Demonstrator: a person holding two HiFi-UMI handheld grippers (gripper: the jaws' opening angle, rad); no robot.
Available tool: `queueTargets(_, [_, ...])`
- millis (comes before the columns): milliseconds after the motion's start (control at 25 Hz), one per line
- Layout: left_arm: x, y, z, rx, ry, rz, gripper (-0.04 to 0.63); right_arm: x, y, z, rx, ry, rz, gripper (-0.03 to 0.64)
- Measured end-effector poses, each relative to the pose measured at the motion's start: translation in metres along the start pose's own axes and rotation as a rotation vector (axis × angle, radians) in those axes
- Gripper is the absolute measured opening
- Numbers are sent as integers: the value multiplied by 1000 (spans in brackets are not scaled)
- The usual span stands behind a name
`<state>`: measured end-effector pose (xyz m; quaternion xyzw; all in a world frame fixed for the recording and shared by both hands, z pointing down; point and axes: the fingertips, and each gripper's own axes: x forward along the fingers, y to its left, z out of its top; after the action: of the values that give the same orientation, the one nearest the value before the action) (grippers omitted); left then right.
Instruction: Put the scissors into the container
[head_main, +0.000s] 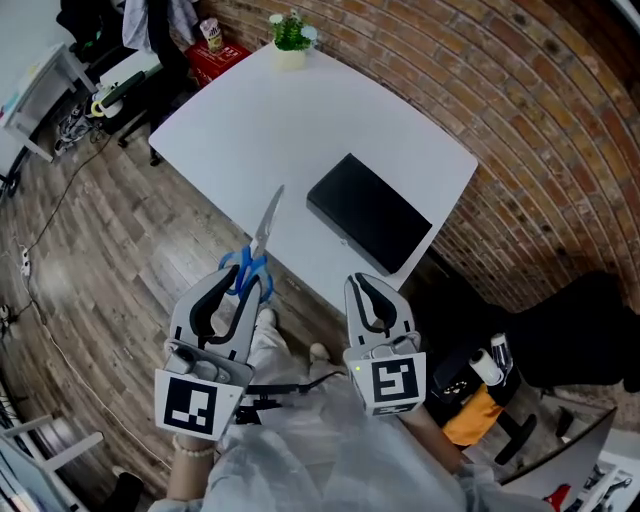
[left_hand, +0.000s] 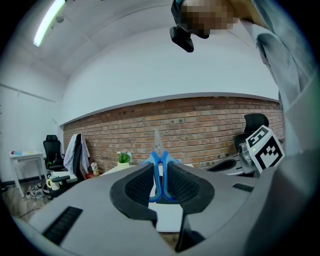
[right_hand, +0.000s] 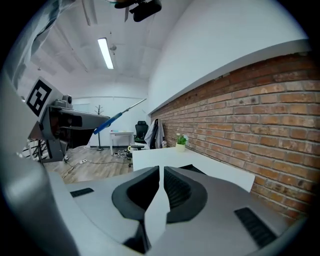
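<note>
Left tongs (head_main: 248, 283) are clamping the scissors (head_main: 264, 228) by their blue handles, with both jaws pressing in on the loops in the left gripper view (left_hand: 160, 167). The closed metal blades are pointing up and away from the person. In the head view the handles are hanging over the wooden floor (head_main: 110, 240), just off the near edge of the table (head_main: 300, 120), and the blade tips are reaching in over that edge. The scissors (left_hand: 159, 159) are touching nothing but the jaws.

Right tongs (head_main: 364, 283) are hanging just beside the near corner of the table and are gripping nothing. In the right gripper view (right_hand: 160, 170) their jaws are standing almost together, leaving only a thin slit through which the white tabletop is showing. That view is also catching the scissors (right_hand: 114, 119) off to the left, tilted in the air.

A black container (head_main: 368, 212), flat and rectangular, is lying on the table close to the near corner and the edge that runs along the brick wall (head_main: 520, 110). It is sitting well apart from the scissors and nearer the right tongs than the left. Whether its top is open I cannot tell.

A small green potted plant (head_main: 290, 35) is standing at the far corner of the table.
</note>
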<state>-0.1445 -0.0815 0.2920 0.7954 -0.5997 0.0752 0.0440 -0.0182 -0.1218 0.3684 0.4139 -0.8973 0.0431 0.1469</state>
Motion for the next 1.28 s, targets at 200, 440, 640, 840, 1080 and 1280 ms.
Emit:
queueTargets(200, [23,22,-8,4,34,-51,101,33,-11,-31,139,101,-83,55])
queueTargets(440, [49,34,-19,8,63,-116,101,62,-23,-65,250,177,-149,55])
queueTargets(640, [67,46,-27,5,86,-161,101,87,-26,-93,344,252,-167,57])
queueTargets(840, [79,56,-34,2,104,-186,101,107,-32,-114,455,280,-193,110])
queueTargets(1080, [89,65,-45,4,133,-214,101,120,-41,-139,613,321,-273,123])
queueTargets(1280, [94,76,-51,-3,146,-228,101,130,-45,-152,688,332,-321,123])
